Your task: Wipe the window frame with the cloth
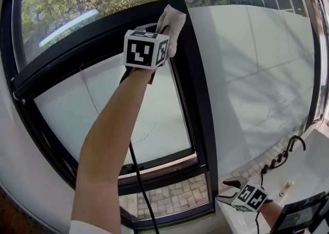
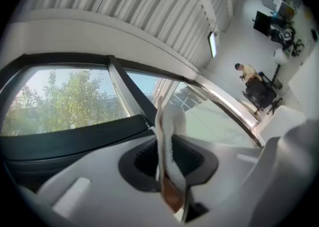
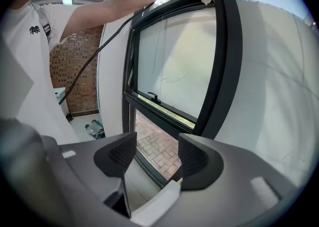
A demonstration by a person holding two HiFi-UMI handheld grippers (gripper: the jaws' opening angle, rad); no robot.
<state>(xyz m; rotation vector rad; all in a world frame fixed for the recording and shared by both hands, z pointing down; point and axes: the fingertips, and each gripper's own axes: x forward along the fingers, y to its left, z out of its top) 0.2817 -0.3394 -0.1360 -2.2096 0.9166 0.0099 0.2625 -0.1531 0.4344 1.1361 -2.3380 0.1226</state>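
Black cable (image 1: 138, 181), perhaps white sleeve (image 1: 95, 226)

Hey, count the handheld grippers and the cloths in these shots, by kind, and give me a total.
Grippers: 2 (left gripper, shut on the cloth; right gripper, open and empty)
Cloths: 1
Total: 3
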